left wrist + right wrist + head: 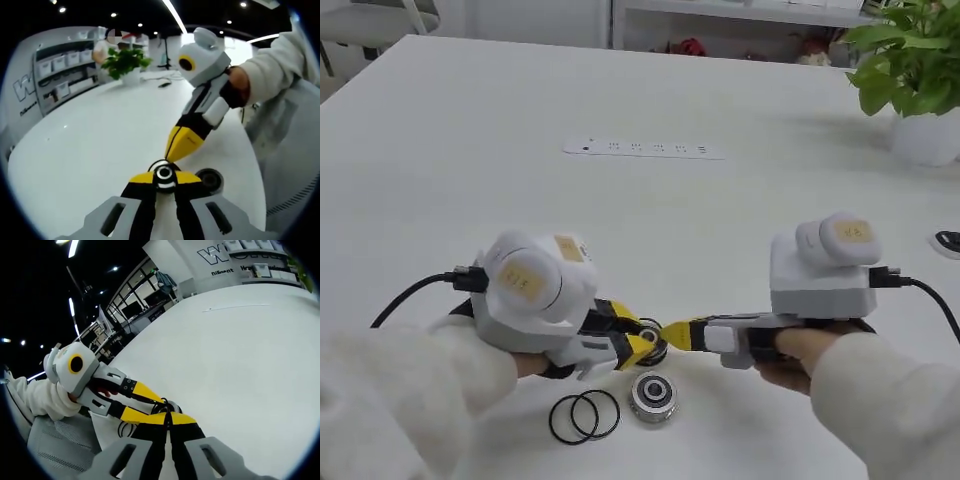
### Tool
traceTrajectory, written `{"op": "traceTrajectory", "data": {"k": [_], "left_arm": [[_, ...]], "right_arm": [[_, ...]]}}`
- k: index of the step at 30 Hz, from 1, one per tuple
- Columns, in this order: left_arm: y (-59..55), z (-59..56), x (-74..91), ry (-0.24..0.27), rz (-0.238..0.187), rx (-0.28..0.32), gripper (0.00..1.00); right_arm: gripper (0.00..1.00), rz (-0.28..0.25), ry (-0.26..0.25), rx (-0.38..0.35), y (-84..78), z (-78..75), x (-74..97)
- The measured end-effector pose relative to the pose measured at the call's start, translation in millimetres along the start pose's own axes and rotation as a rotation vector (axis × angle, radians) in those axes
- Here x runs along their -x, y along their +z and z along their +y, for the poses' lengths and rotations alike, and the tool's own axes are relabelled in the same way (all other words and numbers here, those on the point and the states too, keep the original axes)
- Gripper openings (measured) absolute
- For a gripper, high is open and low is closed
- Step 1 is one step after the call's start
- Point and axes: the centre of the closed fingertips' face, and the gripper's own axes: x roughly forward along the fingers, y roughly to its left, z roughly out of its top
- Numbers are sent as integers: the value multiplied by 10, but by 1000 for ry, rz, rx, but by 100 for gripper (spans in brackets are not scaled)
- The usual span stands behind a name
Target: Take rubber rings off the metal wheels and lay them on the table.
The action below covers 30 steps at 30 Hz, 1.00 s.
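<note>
On the bench (740,210), two rings (584,416) lie removed; my left gripper (638,345) clamps a wheel (165,173), my right gripper (668,334) clenched against it, stripping pending.

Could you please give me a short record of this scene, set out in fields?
Left hand-held gripper: shut on a metal wheel
Right hand-held gripper: jaws together, tips at that wheel's rim
Rubber rings: two, overlapping, lying on the table
Second wheel: on the table beside the rings
Background: power strip, potted plant
</note>
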Motion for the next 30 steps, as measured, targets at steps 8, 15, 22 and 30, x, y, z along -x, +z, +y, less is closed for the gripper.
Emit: {"op": "traceTrajectory", "data": {"k": [8,15,22,30], "left_arm": [[112,-18,116,-7,1,-34,24],[229,2,255,-5,-20,-56,31],[368,18,407,-10,-50,-33,44],[525,13,588,-6,-94,-30,58]], "right_arm": [[0,-20,-8,-10,51,-23,38],[0,-27,-13,-16,69,-36,54],[0,-57,-5,-49,140,-31,95],[0,-92,5,-69,228,2,146]]}}
